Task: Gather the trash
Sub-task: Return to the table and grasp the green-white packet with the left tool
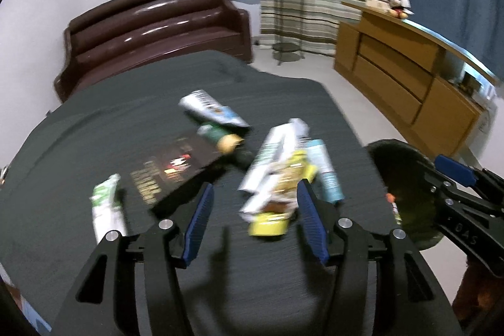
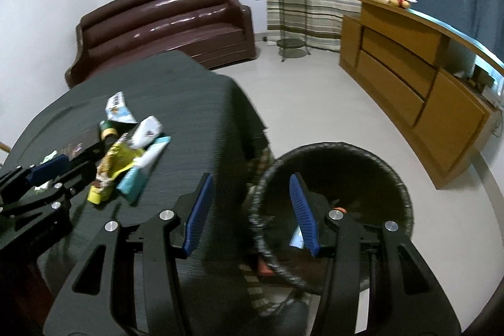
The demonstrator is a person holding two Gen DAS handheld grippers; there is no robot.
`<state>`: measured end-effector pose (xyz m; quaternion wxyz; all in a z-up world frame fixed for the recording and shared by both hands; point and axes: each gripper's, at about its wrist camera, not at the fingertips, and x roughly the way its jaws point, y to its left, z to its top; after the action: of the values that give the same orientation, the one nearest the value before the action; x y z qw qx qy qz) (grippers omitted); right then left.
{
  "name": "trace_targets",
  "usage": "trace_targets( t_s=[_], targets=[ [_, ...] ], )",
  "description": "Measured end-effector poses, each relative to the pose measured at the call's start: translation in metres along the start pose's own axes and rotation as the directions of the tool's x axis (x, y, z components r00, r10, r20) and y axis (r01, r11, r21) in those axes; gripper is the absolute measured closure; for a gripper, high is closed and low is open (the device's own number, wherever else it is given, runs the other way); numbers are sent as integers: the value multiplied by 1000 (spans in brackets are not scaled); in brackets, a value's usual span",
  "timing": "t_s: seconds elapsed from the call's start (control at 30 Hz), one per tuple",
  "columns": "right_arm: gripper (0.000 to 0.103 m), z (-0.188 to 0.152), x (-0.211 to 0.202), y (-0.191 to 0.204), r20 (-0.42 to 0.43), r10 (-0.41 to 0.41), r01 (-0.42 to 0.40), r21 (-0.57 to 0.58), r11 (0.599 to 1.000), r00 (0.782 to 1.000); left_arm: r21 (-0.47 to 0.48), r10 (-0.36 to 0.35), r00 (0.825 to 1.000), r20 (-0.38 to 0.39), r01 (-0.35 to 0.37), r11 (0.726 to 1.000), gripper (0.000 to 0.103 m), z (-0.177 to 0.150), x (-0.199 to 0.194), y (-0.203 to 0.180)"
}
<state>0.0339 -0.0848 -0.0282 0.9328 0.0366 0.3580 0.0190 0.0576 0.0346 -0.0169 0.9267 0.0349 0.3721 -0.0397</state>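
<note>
Wrappers [image 1: 277, 178] cluster near the dark-clothed desk's [image 1: 94, 122] right edge beside the black bin [image 2: 334, 194], left gripper [image 1: 252, 219] and right gripper [image 2: 249, 207] hovering, fingers wide, empty.

The table [image 1: 94, 122] fills the lower middle of the left wrist view; on it, a heap of wrappers [image 1: 283, 175] lies at centre right, just beyond the left gripper [image 1: 253, 213]; a flat box [image 1: 171, 170] lies left of the heap, a single packet [image 1: 105, 207] further left, near the lower left; a tube [image 1: 212, 107] lies behind the box; the bin [image 2: 334, 175] stands on the floor right of the table; in the right wrist view the right gripper [image 2: 249, 210] hangs over the table edge and the bin rim; the sofa [image 1: 157, 21] stands behind the table, upper left; the cabinet [image 1: 409, 84] is at the right.
</note>
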Motion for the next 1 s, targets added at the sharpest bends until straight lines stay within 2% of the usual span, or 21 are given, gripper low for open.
trace_targets(
  t_s=[0.33, 0.5, 0.7, 0.87, 0.97, 1.0],
  targets=[
    [54, -1, 6, 36, -18, 43, -44, -35, 998, 999, -88, 167, 986, 20, -164, 982, 45, -15, -9, 63],
    [54, -1, 10, 47, -30, 54, -55, -40, 998, 998, -124, 197, 980, -21, -198, 972, 44, -21, 0, 84],
    [54, 2, 16, 60, -38, 62, -63, -46, 997, 997, -171, 181, 979, -89, -194, 966, 42, -29, 10, 107],
    [54, 5, 18, 68, -41, 72, -74, -48, 996, 997, -223, 124, 983, -136, -153, 963, 43, -34, 13, 121],
    [54, 5, 20, 69, -49, 75, -77, -53, 996, 996, -226, 109, 985, -137, -139, 964, 55, -34, 13, 124],
    [54, 4, 21, 69, -51, 75, -78, -54, 996, 996, -223, 108, 985, -134, -136, 965, 63, -34, 13, 123]
  ],
)
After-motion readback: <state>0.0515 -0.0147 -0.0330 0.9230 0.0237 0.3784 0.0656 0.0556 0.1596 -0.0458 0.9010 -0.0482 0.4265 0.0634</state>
